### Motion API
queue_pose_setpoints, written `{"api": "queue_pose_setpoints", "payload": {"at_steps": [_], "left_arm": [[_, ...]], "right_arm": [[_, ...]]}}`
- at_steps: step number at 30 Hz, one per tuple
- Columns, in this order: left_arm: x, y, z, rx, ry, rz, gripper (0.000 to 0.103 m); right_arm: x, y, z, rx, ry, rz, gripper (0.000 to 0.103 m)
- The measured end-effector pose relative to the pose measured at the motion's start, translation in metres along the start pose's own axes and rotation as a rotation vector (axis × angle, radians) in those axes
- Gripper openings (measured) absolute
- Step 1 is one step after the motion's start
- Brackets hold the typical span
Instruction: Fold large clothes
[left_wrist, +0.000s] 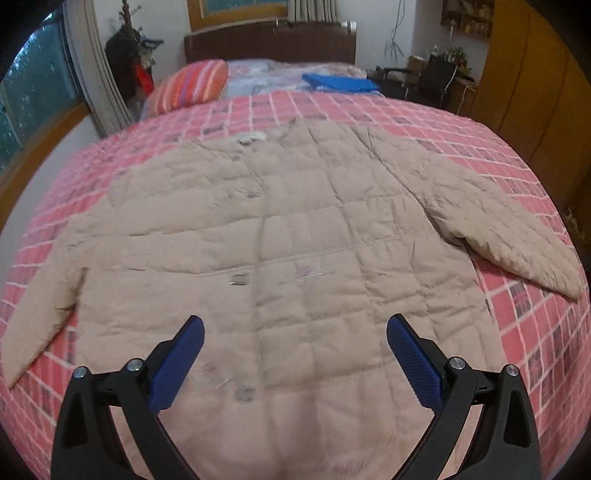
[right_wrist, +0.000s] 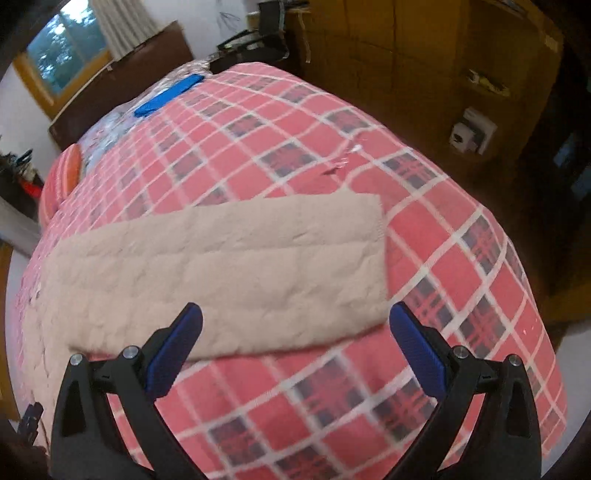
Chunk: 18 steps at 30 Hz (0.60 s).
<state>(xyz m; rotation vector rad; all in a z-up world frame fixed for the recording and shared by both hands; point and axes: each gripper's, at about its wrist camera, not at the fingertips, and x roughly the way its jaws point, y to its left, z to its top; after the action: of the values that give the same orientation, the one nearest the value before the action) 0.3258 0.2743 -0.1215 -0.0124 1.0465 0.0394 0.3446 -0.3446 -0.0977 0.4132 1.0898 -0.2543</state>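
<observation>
A beige quilted jacket (left_wrist: 295, 229) lies spread flat, front side up, on a bed covered by a pink plaid bedspread (left_wrist: 524, 317). Taking the jacket as the landmark and reading from left to right in the left wrist view: its left-hand sleeve (left_wrist: 40, 314) slants out and down toward the bedspread's near edge, its body fills the middle with the button line running up the centre to the collar (left_wrist: 251, 138), and its right-hand sleeve (left_wrist: 517, 236) angles out toward the right side of the bed. Beyond the collar, at the head of the bed, a striped orange pillow (left_wrist: 192, 86) sits to the left and a folded blue cloth (left_wrist: 340, 83) to the right, both well apart from the jacket.

The left claw (left_wrist: 295, 358) hangs above the jacket's lower front, near the hem, its blue-padded fingers (left_wrist: 177, 365) spread wide with nothing between them; whether the tips touch the fabric cannot be told.

In the right wrist view, the right-hand sleeve (right_wrist: 221, 273) stretches across the picture from the jacket's body at the left to its cuff (right_wrist: 373, 254) at the right, lying flat on the bedspread (right_wrist: 443, 236). The right claw (right_wrist: 295, 354) is also spread wide and empty, held over the sleeve's near edge: the left finger overlaps the sleeve, the right finger is over bare plaid just beside the cuff. A wooden wardrobe (right_wrist: 406, 48) stands past the bed's far side.
</observation>
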Motion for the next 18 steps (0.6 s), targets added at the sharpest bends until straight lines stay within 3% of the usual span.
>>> {"api": "queue_pose_setpoints", "payload": {"at_steps": [5,10,15,18], "left_arm": [[0.016,-0.01,0.013,0.028,-0.031,0.01,0.099],[0.028,-0.008,0.022,-0.011,-0.008,-0.022,0.099],[0.035,-0.005,0.026,-0.052,-0.014,-0.035,0.099],[0.036,-0.005,0.026,-0.076,-0.034,-0.056,0.099]], "right_arm": [[0.015,-0.011,0.004,0.013,0.035,0.029,0.1],[0.028,-0.015,0.012,0.013,0.044,0.04,0.1],[0.038,-0.021,0.015,0.016,0.066,-0.003,0.1],[0.041,-0.023,0.013,0.023,0.062,0.032,0.1]]}}
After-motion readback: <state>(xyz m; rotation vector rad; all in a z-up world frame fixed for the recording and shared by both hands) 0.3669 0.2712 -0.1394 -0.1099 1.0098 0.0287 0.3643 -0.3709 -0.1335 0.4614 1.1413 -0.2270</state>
